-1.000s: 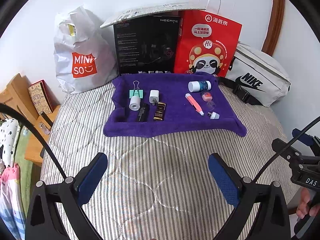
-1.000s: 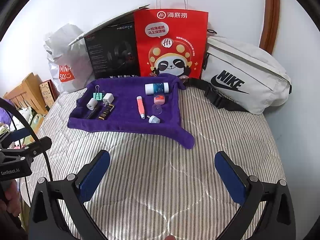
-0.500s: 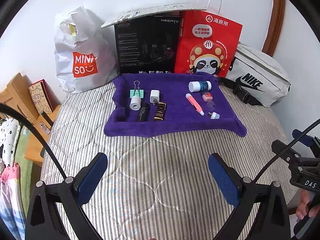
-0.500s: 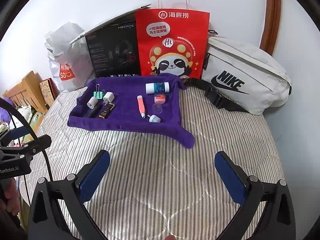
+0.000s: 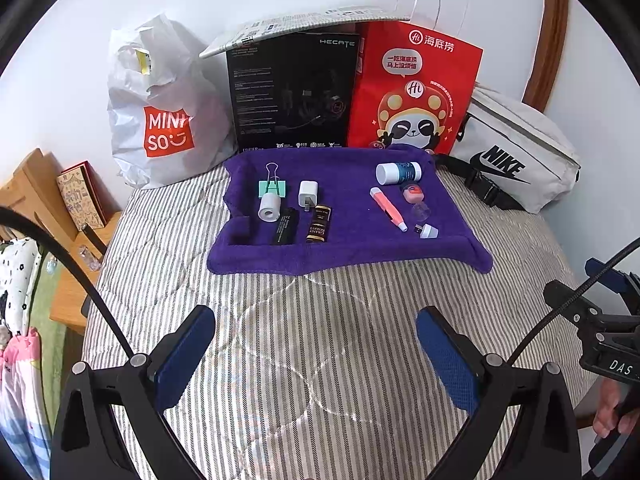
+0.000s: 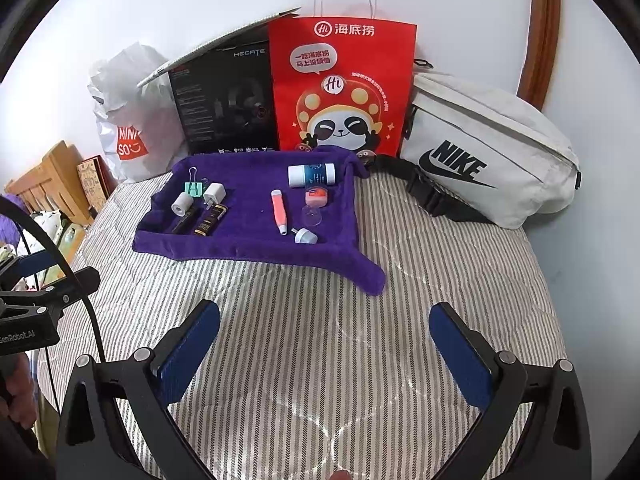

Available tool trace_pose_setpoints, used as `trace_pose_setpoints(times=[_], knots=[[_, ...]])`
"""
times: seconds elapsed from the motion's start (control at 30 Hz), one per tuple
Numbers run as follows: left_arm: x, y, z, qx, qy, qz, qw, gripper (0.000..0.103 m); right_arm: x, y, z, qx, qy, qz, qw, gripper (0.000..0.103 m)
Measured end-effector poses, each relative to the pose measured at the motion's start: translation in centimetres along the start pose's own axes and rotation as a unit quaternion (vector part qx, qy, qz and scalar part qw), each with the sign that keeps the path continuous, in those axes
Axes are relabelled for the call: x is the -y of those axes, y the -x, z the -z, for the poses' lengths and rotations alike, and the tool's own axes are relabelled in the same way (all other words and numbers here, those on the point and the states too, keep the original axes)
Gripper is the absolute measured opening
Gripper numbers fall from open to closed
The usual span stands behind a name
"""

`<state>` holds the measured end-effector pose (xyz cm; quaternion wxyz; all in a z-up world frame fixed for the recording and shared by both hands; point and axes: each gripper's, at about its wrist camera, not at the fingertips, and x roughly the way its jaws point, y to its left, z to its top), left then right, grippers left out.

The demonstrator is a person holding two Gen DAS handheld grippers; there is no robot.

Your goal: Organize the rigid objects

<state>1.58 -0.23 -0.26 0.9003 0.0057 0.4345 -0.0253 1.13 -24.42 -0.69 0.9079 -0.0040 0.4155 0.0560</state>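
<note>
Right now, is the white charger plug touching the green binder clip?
Apart. The left wrist view shows purple towel between the white charger plug and the green binder clip.

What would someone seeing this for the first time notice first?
Probably the red panda bag standing against the wall, between the black box and the white Nike bag. Next, the purple towel spread on the striped bed in front of them, with small items in two clusters: a clip, charger and tubes to the left, a pink pen and white bottle to the right.
</note>
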Motion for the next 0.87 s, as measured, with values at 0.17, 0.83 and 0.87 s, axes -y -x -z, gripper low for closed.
trace_pose_setpoints(times=[0.17,0.83,0.87], knots=[[0.10,0.06,-0.08,0.001,-0.002,0.000,1.0000,0.102,0.13,0.07,-0.02,0.000,-0.001,0.001,1.000,0.103],[0.14,0.26,-0.04,0.009,-0.006,-0.013,0.9999,0.102,0.39,0.42,0.35,0.001,-0.001,0.003,1.000,0.103],[0.18,0.27,-0.07,0.011,-0.006,-0.014,0.9998,0.102,0.35,0.39,0.35,0.001,-0.001,0.003,1.000,0.103]])
